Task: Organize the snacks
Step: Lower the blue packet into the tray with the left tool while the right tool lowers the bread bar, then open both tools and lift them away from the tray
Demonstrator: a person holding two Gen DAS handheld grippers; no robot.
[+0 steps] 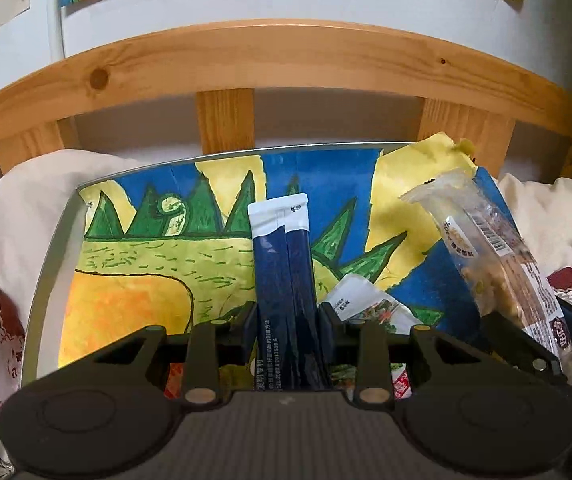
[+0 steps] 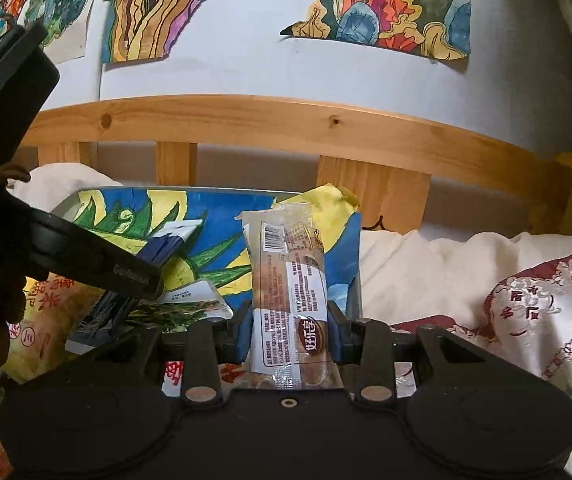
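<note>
Pinching a slim, dark-blue foil stick pack between its black fingers, the left gripper is holding the sachet upright above a shallow grey tray. The pack is long and flat, with a white crimped band at its top end and small white print near the bottom. Its glossy skin is creasing lengthwise down the middle.

The right gripper is clamping a clear, crinkly plastic snack wrapper between blue-padded fingers. This packet is oblong and puffy, carrying a barcode near its upper end and a brown oval logo lower down. Pale, rounded pieces are showing through the film. It is standing upright over the tray's right side, and in the left wrist view it is leaning at the right edge.

A hand-painted paper sheet is lining the tray, matte and slightly wrinkled, with jagged green spikes, blue sky and yellow patches. A flat white packet printed with green leaves is lying on that paper, between the two held snacks. An orange bag with red characters is lying at the tray's left. Behind everything, a smooth knotty pine bed rail is curving across, and soft cream bedding is bunching around the tray.
</note>
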